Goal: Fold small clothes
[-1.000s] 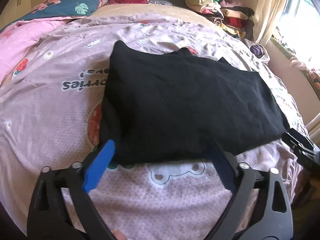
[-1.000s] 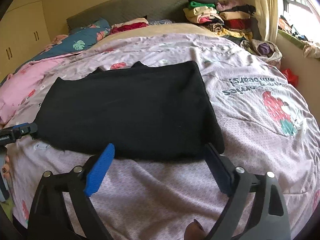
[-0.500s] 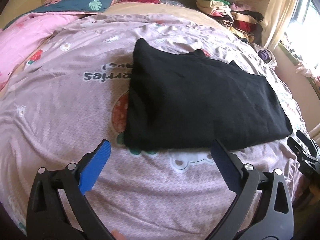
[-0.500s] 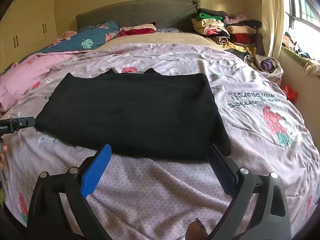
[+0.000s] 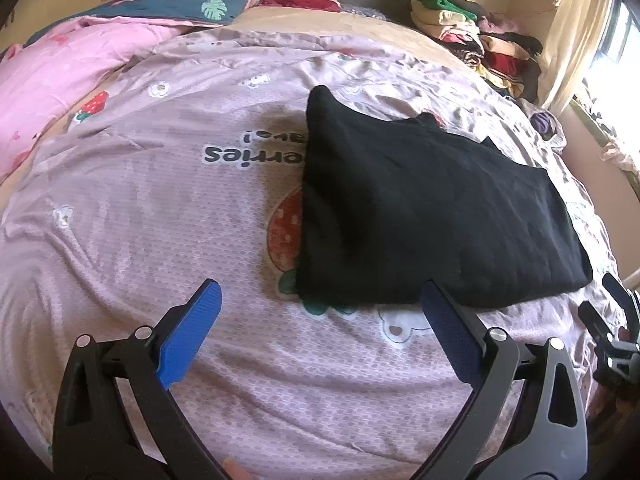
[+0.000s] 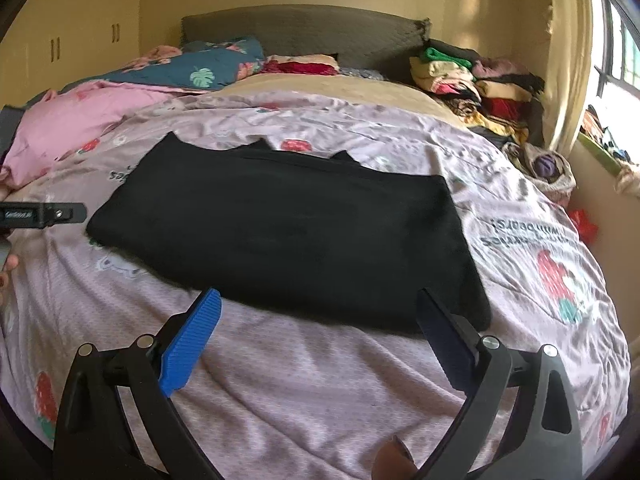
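A black garment (image 5: 420, 208) lies folded into a flat rectangle on the pink printed bedspread (image 5: 140, 220). It also shows in the right wrist view (image 6: 288, 232). My left gripper (image 5: 320, 304) is open and empty, held above the bedspread just short of the garment's near left corner. My right gripper (image 6: 318, 312) is open and empty, just short of the garment's near right edge. The right gripper shows at the right edge of the left wrist view (image 5: 616, 332). The left gripper shows at the left edge of the right wrist view (image 6: 44, 214).
A stack of folded clothes (image 6: 476, 80) sits at the bed's far right by the curtain (image 6: 568, 52). A pink quilt (image 6: 80, 120) and a blue leaf-print pillow (image 6: 200, 68) lie at the far left. A grey headboard (image 6: 304, 36) stands behind.
Both grippers have pulled back from the garment's near edge and risen. The left gripper has also shifted to the left. The garment lies still.
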### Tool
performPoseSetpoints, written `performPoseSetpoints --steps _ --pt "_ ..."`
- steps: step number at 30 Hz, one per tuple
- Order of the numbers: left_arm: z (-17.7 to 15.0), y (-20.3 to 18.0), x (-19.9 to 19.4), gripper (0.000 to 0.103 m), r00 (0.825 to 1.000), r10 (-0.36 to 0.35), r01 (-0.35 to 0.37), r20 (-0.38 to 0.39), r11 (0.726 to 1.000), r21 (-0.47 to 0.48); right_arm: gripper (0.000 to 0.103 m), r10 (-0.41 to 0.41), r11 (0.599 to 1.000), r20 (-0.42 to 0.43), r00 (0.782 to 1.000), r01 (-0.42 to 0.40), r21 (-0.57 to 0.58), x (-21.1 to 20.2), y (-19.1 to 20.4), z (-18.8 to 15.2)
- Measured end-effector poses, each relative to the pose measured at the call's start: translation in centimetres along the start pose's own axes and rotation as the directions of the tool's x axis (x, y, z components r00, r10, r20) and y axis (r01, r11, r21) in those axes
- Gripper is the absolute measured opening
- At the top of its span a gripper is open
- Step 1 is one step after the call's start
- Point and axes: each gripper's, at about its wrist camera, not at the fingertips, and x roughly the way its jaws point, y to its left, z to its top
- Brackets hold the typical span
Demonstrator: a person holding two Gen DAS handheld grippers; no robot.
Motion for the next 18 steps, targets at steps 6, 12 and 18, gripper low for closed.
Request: performPoseSetpoints --steps 6,12,18 --pt "0.4 0.6 0.2 0.093 1.000 0.014 -0.014 -0.002 1.000 -0.010 0.097 0.031 0.997 -0.001 1.000 -0.031 -0.069 0.4 3.1 0.3" --pt "1.5 1.0 0.6 0.093 1.000 0.030 -0.030 0.004 0.999 -0.011 0.097 0.050 0.989 -0.003 0.999 -0.050 -0.143 1.0 6.2 0.5" --pt "3.2 0.5 1.5 0.093 0.999 0.054 -0.054 0.006 0.999 0.010 0.097 0.082 0.980 -0.013 0.997 -0.083 -0.179 1.7 8.7 1.1"
